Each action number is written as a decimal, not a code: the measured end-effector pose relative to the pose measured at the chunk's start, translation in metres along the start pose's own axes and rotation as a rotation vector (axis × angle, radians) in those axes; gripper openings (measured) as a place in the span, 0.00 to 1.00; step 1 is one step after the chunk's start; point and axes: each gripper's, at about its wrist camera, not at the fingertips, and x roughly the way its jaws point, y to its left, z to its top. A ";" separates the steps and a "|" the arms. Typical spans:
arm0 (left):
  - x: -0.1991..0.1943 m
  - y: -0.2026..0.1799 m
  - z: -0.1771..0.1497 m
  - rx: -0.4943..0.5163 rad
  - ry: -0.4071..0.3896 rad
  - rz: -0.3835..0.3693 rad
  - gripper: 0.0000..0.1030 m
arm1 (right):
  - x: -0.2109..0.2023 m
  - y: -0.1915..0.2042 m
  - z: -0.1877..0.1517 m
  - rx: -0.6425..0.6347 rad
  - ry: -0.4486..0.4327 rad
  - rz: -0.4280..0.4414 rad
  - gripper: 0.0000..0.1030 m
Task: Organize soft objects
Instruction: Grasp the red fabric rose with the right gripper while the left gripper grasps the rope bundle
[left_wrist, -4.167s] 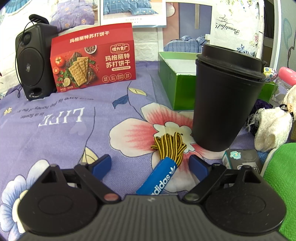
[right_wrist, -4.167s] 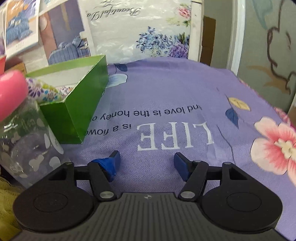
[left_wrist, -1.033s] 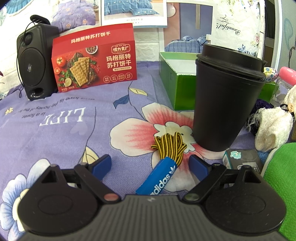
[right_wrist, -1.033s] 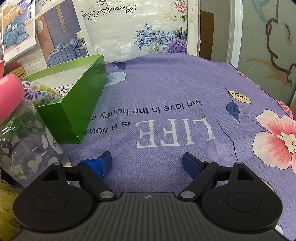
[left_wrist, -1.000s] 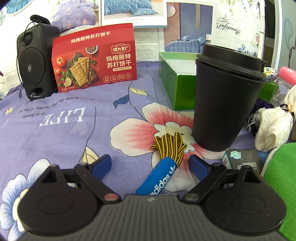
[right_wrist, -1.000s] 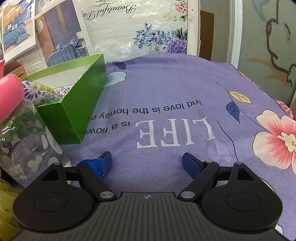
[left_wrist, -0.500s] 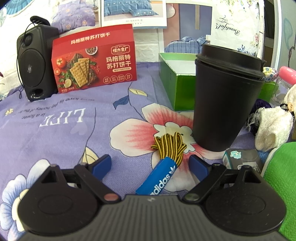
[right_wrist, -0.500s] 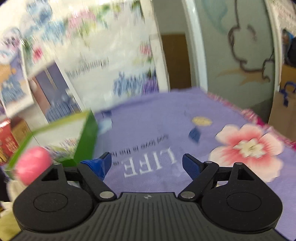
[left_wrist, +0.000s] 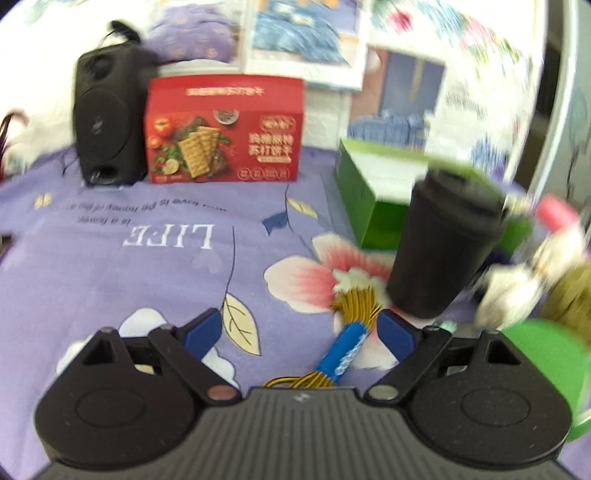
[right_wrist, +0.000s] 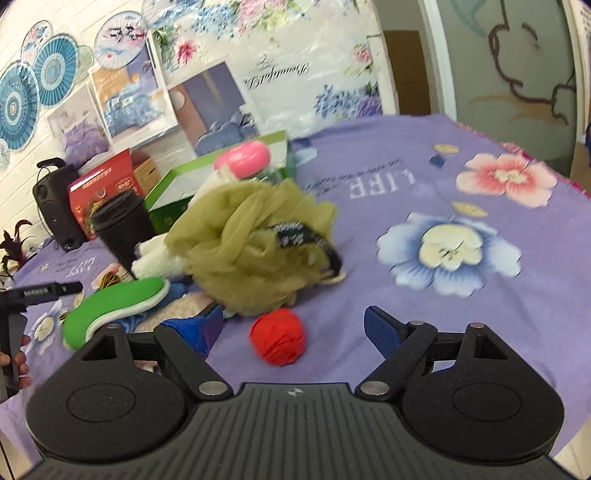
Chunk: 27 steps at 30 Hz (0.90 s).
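In the right wrist view a red ball of soft material (right_wrist: 277, 340) lies on the purple cloth between the fingers of my open right gripper (right_wrist: 295, 332). Behind it sits an olive mesh bath puff (right_wrist: 251, 254), a white fluffy item (right_wrist: 159, 260) and a green insole (right_wrist: 110, 308). An open green box (right_wrist: 221, 173) stands further back. My left gripper (left_wrist: 301, 332) is open above the cloth, with yellow-black laces in a blue band (left_wrist: 347, 347) between its fingers. The green box (left_wrist: 373, 192) also shows in the left wrist view.
A black lidded cup (left_wrist: 443, 251) stands right of the laces. A red cracker box (left_wrist: 225, 129) and a black speaker (left_wrist: 107, 118) stand at the back. A bottle with a pink cap (right_wrist: 243, 158) is by the green box. The purple floral cloth (right_wrist: 461, 221) stretches to the right.
My right gripper has pulled back and up, so the pile of soft things and the red ball came into view. My left gripper has lifted and drawn back; its view is blurred.
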 end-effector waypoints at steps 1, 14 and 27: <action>-0.002 0.005 0.005 -0.050 0.026 -0.036 0.87 | 0.002 0.002 -0.001 0.000 0.007 0.012 0.68; 0.048 -0.025 0.001 0.280 0.222 0.000 0.87 | 0.023 0.014 -0.017 -0.195 0.094 -0.021 0.68; 0.065 -0.020 -0.005 0.350 0.155 -0.067 0.87 | 0.058 0.019 -0.027 -0.300 0.058 -0.078 0.70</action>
